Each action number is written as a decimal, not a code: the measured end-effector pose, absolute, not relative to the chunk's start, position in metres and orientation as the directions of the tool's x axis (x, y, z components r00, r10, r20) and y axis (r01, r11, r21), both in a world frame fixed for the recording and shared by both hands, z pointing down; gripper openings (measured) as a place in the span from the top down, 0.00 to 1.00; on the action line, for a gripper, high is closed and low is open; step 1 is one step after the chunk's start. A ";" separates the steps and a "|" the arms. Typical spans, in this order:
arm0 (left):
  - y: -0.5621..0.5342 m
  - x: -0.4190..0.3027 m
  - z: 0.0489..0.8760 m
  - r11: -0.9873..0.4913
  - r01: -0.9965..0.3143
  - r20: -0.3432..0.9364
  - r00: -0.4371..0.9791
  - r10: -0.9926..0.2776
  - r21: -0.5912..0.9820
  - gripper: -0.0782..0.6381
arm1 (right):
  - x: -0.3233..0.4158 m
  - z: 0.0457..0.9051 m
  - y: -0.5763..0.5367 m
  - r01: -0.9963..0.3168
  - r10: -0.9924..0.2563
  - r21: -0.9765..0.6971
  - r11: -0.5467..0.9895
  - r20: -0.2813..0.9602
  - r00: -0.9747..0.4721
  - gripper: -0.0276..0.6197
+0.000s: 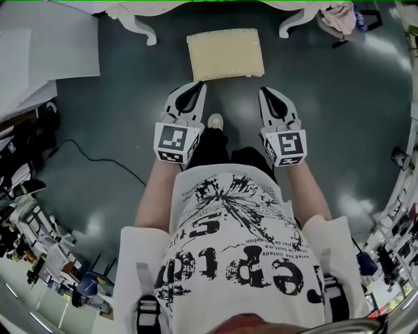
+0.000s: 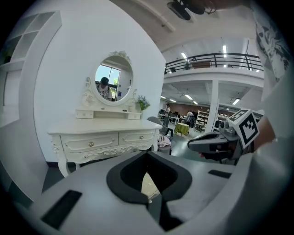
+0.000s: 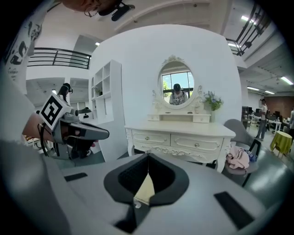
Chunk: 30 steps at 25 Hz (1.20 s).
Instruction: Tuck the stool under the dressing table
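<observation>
The stool [image 1: 225,54], with a cream rectangular cushion, stands on the dark floor just in front of the white dressing table, whose curved legs [image 1: 134,23] show at the top edge. My left gripper [image 1: 195,89] and right gripper [image 1: 268,94] hover side by side short of the stool's near edge, both shut and holding nothing. In the left gripper view the dressing table [image 2: 105,137] with its round mirror [image 2: 114,82] stands ahead, beyond the left gripper [image 2: 147,153]. In the right gripper view the table [image 3: 181,137] lies ahead of the right gripper [image 3: 148,156]. A sliver of the cushion [image 3: 146,188] shows through the jaws.
A grey chair with a pink cloth [image 1: 339,18] stands right of the table. A white shelf unit [image 1: 46,45] stands at the left. A black cable [image 1: 98,160] runs over the floor. Cluttered racks line both lower sides. My shoe [image 1: 215,121] is near the grippers.
</observation>
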State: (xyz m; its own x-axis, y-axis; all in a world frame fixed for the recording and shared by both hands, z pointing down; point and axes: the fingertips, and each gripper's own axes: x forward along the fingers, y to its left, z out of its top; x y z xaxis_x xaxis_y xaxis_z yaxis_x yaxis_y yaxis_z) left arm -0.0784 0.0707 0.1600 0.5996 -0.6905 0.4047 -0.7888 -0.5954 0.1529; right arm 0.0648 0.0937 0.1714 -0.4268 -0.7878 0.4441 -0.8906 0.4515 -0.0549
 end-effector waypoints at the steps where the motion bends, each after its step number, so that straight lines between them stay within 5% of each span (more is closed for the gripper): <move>1: 0.064 -0.080 0.169 -0.597 -0.787 0.416 0.601 -0.682 0.157 0.86 | 0.062 0.180 0.085 -0.890 -0.782 -0.059 0.452 0.453 -0.428 0.93; 30: 0.037 -0.043 0.604 -0.372 -0.874 0.635 0.483 -0.603 0.312 0.86 | 0.082 0.609 0.013 -0.865 -0.538 -0.217 0.452 0.708 -0.458 0.93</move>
State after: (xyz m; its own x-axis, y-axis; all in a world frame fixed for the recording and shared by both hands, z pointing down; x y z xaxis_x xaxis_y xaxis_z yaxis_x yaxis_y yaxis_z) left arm -0.0432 0.0369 0.6039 0.4830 -0.6033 0.6347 -0.8743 -0.3721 0.3117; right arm 0.0823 0.0134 0.6093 -0.4579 -0.5377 0.7079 -0.8654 0.4518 -0.2167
